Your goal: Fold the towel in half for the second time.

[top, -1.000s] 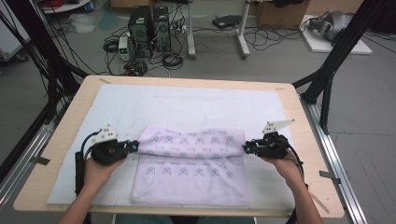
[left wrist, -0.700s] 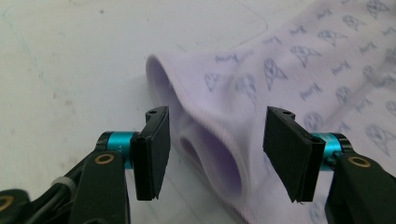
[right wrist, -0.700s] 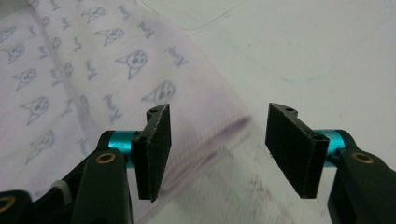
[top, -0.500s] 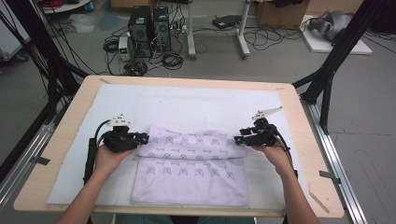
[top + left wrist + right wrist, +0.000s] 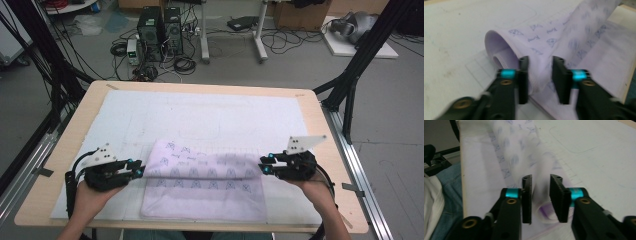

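Observation:
A pale lilac cloth (image 5: 202, 187) with a blue print lies folded on the white mat, its upper layer doubled over along the far side. My left gripper (image 5: 140, 170) is at the fold's left end. Its jaws have just been opening and stand apart, with the rolled cloth edge (image 5: 506, 50) loose between them. My right gripper (image 5: 263, 165) is at the fold's right end. Its jaws have just been closing but still show a gap, and the cloth's folded end (image 5: 541, 195) lies between the pads without being pinched.
The white mat (image 5: 215, 115) covers most of the wooden table (image 5: 60, 150), with bare mat beyond the cloth. Black frame posts stand at both sides. Computers and cables sit on the floor behind the table. The person's lap shows under the near edge in the right gripper view.
Both grippers rose and went forward with the cloth's ends, then came back toward the person and lower. The left jaws stand wider than before. The upper cloth layer now lies down.

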Available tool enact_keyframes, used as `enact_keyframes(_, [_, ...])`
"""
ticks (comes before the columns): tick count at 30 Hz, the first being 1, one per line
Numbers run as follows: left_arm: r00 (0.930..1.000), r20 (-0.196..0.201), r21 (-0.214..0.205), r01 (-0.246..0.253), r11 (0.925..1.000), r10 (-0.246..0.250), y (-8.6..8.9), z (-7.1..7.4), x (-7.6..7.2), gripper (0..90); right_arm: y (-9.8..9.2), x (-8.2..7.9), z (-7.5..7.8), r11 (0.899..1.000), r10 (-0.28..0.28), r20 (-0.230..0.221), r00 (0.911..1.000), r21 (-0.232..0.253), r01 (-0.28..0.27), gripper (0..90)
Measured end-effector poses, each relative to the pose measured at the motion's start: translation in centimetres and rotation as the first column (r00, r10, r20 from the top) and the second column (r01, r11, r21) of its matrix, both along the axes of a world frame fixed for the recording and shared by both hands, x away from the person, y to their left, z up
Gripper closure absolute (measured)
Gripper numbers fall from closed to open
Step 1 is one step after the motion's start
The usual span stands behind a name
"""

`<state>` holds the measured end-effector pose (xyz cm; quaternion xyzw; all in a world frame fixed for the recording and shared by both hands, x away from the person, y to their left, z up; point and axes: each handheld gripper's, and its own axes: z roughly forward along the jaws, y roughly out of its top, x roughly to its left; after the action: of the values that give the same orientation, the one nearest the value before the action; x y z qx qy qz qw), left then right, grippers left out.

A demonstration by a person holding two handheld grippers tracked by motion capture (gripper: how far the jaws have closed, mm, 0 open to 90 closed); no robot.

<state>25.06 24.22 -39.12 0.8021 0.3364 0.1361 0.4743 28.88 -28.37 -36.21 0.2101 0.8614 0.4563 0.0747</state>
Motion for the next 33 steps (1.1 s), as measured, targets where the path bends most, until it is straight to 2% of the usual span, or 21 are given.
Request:
enact_keyframes(1, [1.0000,-0.001,0.013,-0.003,0.9999,0.003,0.1,-0.1,-0.1,56.8,-0.3,-0.7,-0.1,1.000,-0.010,-0.001,1.0000,0.004,0.010,66.2])
enact_keyframes(3, [0.9999,-0.016,0.001,-0.006,1.0000,0.006,0.0,-0.1,-0.1,52.0,-0.5,-0.9,-0.2,0.999,-0.030,0.016,0.9994,-0.013,0.030,62.5])
enact_keyframes(6, [0.9997,-0.007,0.009,0.024,0.9997,-0.024,-1.1,-0.2,0.6,52.8,0.4,-0.5,-0.9,0.999,-0.020,0.004,0.9998,-0.032,0.020,57.8])
enact_keyframes(8, [0.9988,-0.003,0.046,0.048,0.9978,-0.048,-2.0,-0.6,1.3,54.6,1.3,-0.1,-1.7,0.999,-0.006,-0.011,0.9999,-0.043,0.006,54.4])
enact_keyframes(11, [0.9969,-0.036,0.100,0.073,0.9923,-0.070,-3.0,-1.8,2.3,56.3,3.1,0.3,-3.4,0.995,0.037,-0.034,0.9987,-0.091,-0.040,52.9])
enact_keyframes(14, [0.9958,-0.070,0.143,0.069,0.9873,-0.060,-3.1,-3.0,2.9,56.7,4.2,0.6,-5.0,0.988,0.048,-0.048,0.9977,-0.148,-0.054,51.9])
enact_keyframes(17, [0.9958,-0.086,0.159,0.046,0.9862,-0.033,-3.1,-3.7,3.4,56.8,4.4,0.9,-5.9,0.985,0.048,-0.072,0.9962,-0.162,-0.059,53.9])
enact_keyframes(19, [0.9977,-0.067,0.137,0.025,0.9903,-0.016,-3.0,-3.4,3.7,56.0,4.4,1.2,-6.0,0.985,0.042,-0.076,0.9962,-0.165,-0.054,54.2])
enact_keyframes(20, [0.9980,-0.063,0.113,0.008,0.9936,0.000,-3.0,-3.2,4.0,54.9,4.4,1.3,-6.0,0.986,0.041,-0.075,0.9964,-0.155,-0.052,54.2])
enact_keyframes(23, [0.9982,-0.054,0.093,-0.022,0.9955,0.027,-3.1,-2.3,5.2,54.2,4.3,1.7,-5.7,0.990,0.037,-0.071,0.9968,-0.135,-0.047,55.1])
enact_keyframes(29, [0.9964,-0.058,0.145,-0.053,0.9880,0.062,-4.1,-1.8,7.9,53.0,4.1,2.7,-5.2,0.993,0.029,-0.084,0.9961,-0.113,-0.038,58.1])
enact_keyframes(31, [0.9946,-0.079,0.150,-0.054,0.9872,0.067,-4.2,-2.1,8.6,59.1,4.2,3.0,-5.4,0.993,0.032,-0.097,0.9948,-0.109,-0.043,58.6])
enact_keyframes(33, [0.9918,-0.106,0.162,-0.054,0.9853,0.072,-4.2,-2.6,9.0,70.3,4.3,3.3,-5.6,0.992,0.032,-0.104,0.9941,-0.118,-0.044,58.7])
